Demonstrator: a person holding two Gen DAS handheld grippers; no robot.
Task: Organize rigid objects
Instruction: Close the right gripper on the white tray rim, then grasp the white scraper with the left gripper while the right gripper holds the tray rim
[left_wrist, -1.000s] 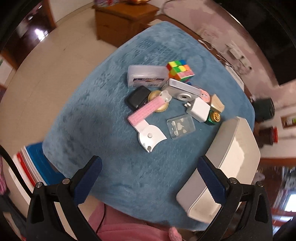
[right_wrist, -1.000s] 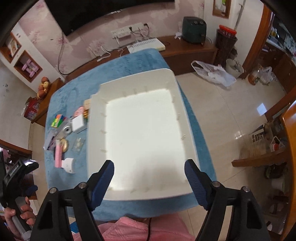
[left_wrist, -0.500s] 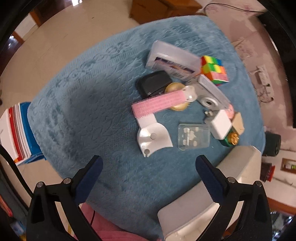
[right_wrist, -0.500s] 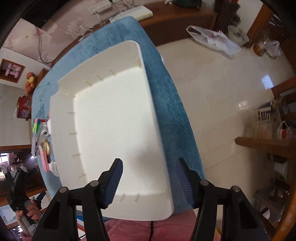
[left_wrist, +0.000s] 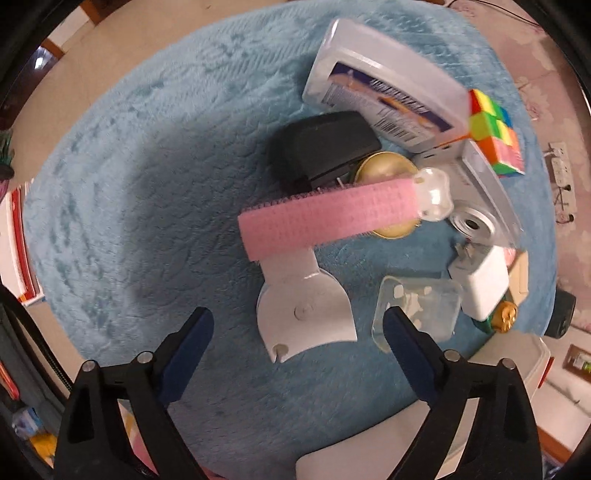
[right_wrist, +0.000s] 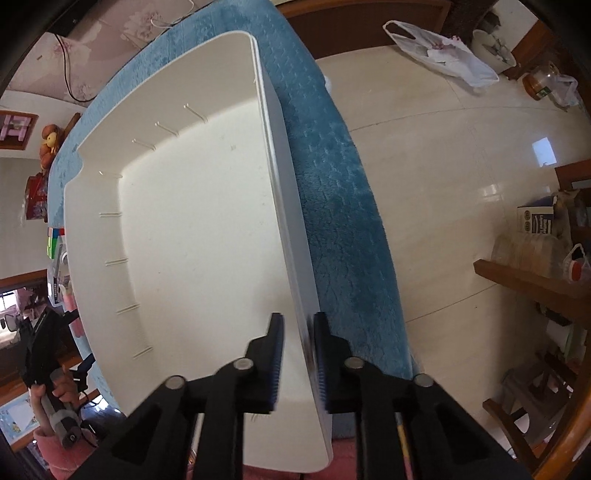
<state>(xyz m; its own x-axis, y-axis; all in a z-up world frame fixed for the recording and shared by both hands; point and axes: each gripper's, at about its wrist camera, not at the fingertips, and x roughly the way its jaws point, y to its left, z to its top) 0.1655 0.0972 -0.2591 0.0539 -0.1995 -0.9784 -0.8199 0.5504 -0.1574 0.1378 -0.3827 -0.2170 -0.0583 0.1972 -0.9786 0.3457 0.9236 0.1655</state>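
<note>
On the blue fleece cloth (left_wrist: 147, 184) lies a pile of small objects. Nearest is a pink brush strip (left_wrist: 325, 214) on a white fan-shaped base (left_wrist: 303, 314). My left gripper (left_wrist: 297, 325) points down over that base, its jaws closing; the base lies between the fingers and they do not touch it. Behind are a black adapter (left_wrist: 321, 147), a labelled clear case (left_wrist: 384, 88), a colour cube (left_wrist: 495, 136), a silver camera (left_wrist: 476, 218), a white charger (left_wrist: 484, 284) and a small clear box (left_wrist: 417, 310). My right gripper (right_wrist: 298, 332) is closing on the right wall of the white bin (right_wrist: 192, 229).
The bin's corner (left_wrist: 351, 454) sits just right of the left gripper. A hand (right_wrist: 61, 391) holds the other gripper's handle at the bin's far left. The cloth's edge (right_wrist: 388, 258) drops to tiled floor, with a wooden shelf (right_wrist: 524, 280) and a plastic bag (right_wrist: 443, 51) beyond.
The left gripper sank toward the pile and rolled, so the brush now lies close under it. The right gripper shifted to the bin's right wall and its jaws came together across it.
</note>
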